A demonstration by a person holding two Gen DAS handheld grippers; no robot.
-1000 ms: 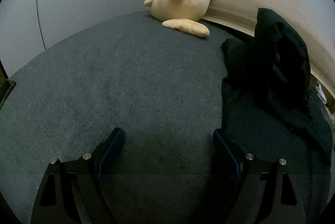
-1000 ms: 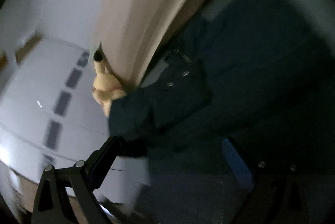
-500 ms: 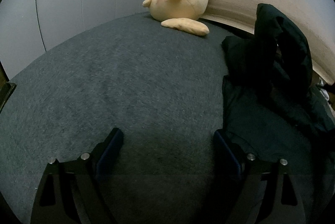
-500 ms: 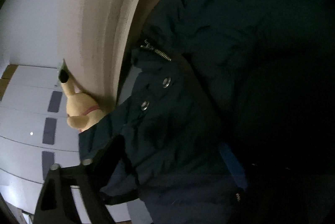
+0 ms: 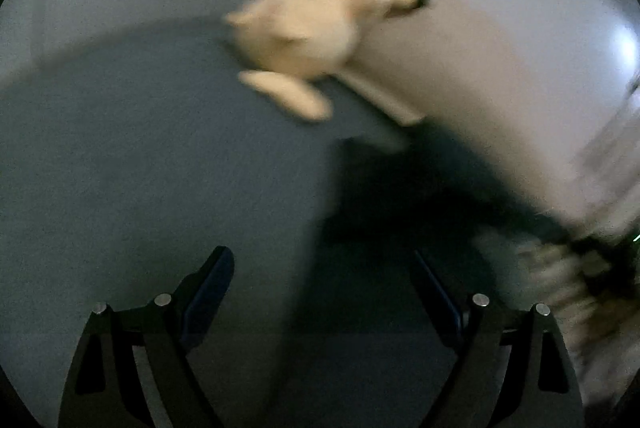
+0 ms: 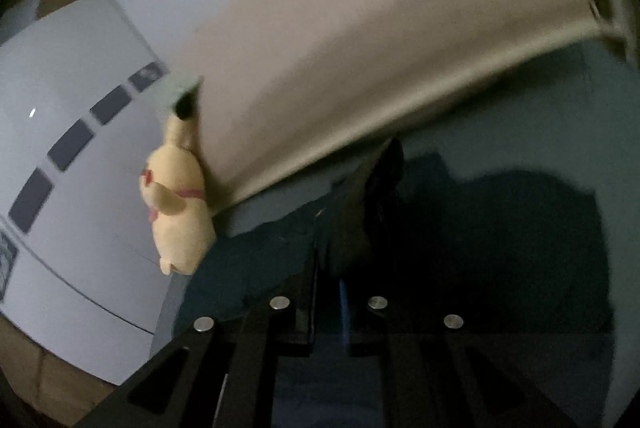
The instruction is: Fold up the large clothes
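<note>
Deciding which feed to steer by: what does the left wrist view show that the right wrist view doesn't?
Left wrist only: the left tool, wide open over bare grey bedding, holding nothing.

Right wrist only: the right tool, shut on a fold of the dark jacket, and white wardrobe doors with dark panels.

Both: the jacket, the yellow Pikachu plush and the beige headboard. Both are motion-blurred.
</note>
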